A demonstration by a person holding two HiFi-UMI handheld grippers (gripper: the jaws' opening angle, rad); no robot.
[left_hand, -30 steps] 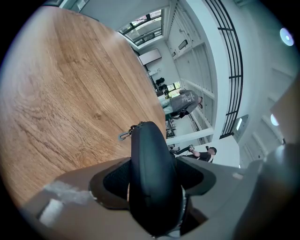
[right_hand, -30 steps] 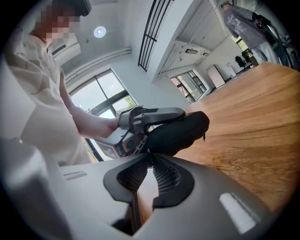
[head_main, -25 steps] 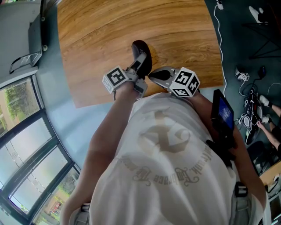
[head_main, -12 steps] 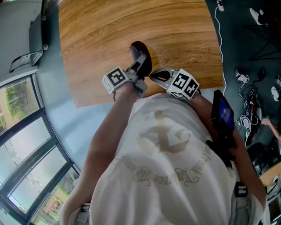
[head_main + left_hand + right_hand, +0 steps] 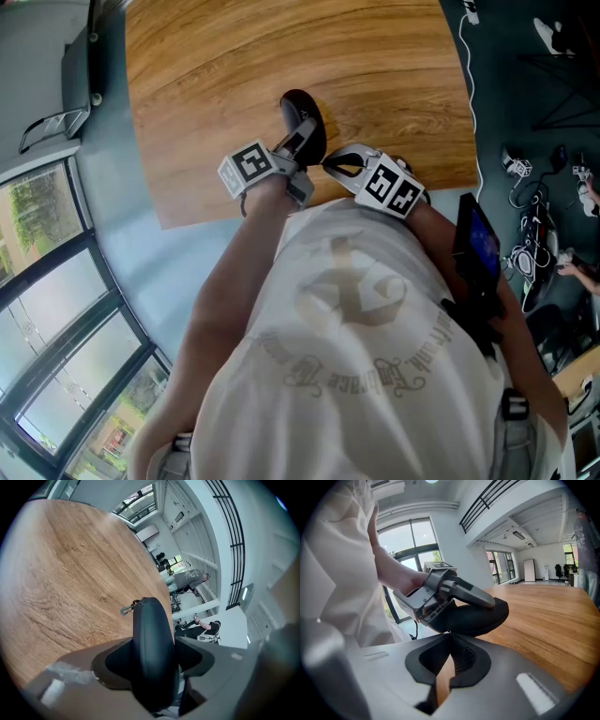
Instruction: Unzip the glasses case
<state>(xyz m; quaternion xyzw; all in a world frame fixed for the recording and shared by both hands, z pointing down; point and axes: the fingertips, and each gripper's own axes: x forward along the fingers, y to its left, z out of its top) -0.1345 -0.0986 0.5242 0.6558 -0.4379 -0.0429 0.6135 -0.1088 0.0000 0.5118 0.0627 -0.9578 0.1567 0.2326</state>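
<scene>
Looking along our right gripper (image 5: 451, 639), we see its two dark jaws pressed together at the tips. Nothing shows between them except a sliver of wood behind. Just beyond the tips, the black glasses case (image 5: 487, 616) sits over the wooden table (image 5: 553, 620). It is clamped by the left gripper (image 5: 464, 603), whose jaws have just been closing on it. That gripper's marker cube (image 5: 438, 566) sits by our bare forearm (image 5: 393, 576). Our white shirt (image 5: 333, 573) fills the left side, with tall windows (image 5: 410, 536) behind.

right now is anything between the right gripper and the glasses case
Nothing visible. The right gripper, fingers closed, points straight at the near edge of the black oval glasses case, its tips close up against it.
</scene>
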